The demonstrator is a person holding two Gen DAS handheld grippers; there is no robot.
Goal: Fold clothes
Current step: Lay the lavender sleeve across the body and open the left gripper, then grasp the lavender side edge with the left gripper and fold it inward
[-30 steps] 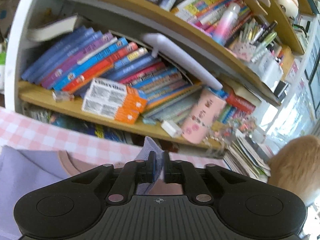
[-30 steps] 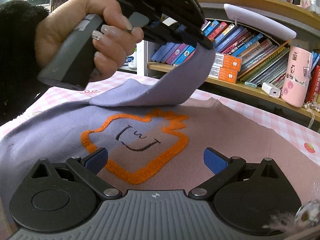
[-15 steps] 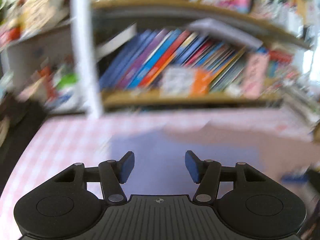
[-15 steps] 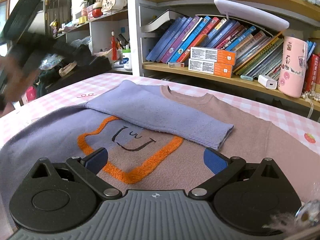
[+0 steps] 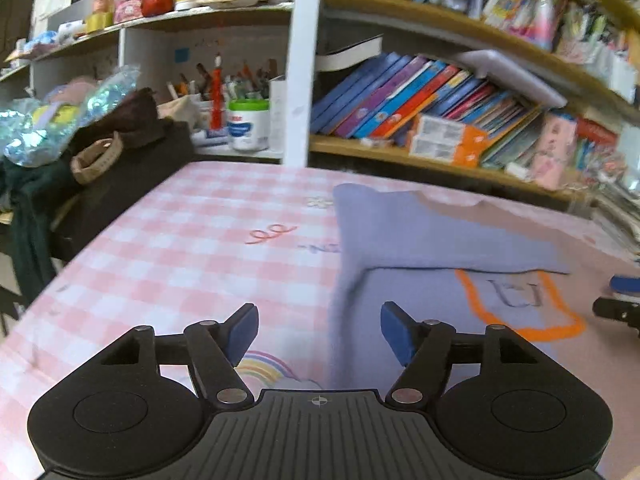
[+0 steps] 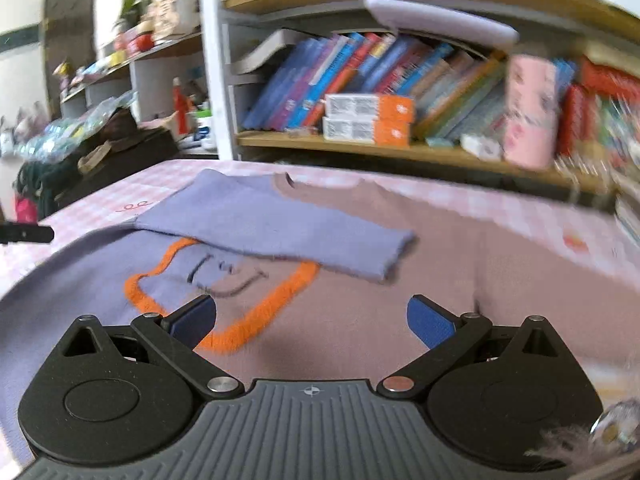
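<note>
A sweater (image 6: 400,280), lavender on its left half and mauve-pink on its right, lies flat on the table with an orange-outlined face patch (image 6: 224,280) on its chest. Its lavender sleeve (image 6: 280,228) lies folded across the chest. In the left wrist view the sweater (image 5: 420,292) lies ahead and to the right. My left gripper (image 5: 318,330) is open and empty, low over the sweater's left edge. My right gripper (image 6: 312,320) is open and empty, just above the sweater's lower front. Its fingertip shows at the right edge of the left wrist view (image 5: 624,284).
A pink-and-white checked tablecloth (image 5: 180,240) covers the table. A bookshelf (image 6: 380,148) full of books, boxes and a pink cup stands right behind the table. A dark chair with clothes and bags (image 5: 100,160) stands off the table's left side.
My left gripper let go of the lavender sleeve, which now lies folded across the chest. It opened and swung back to the sweater's left edge. My right gripper shifted slightly.
</note>
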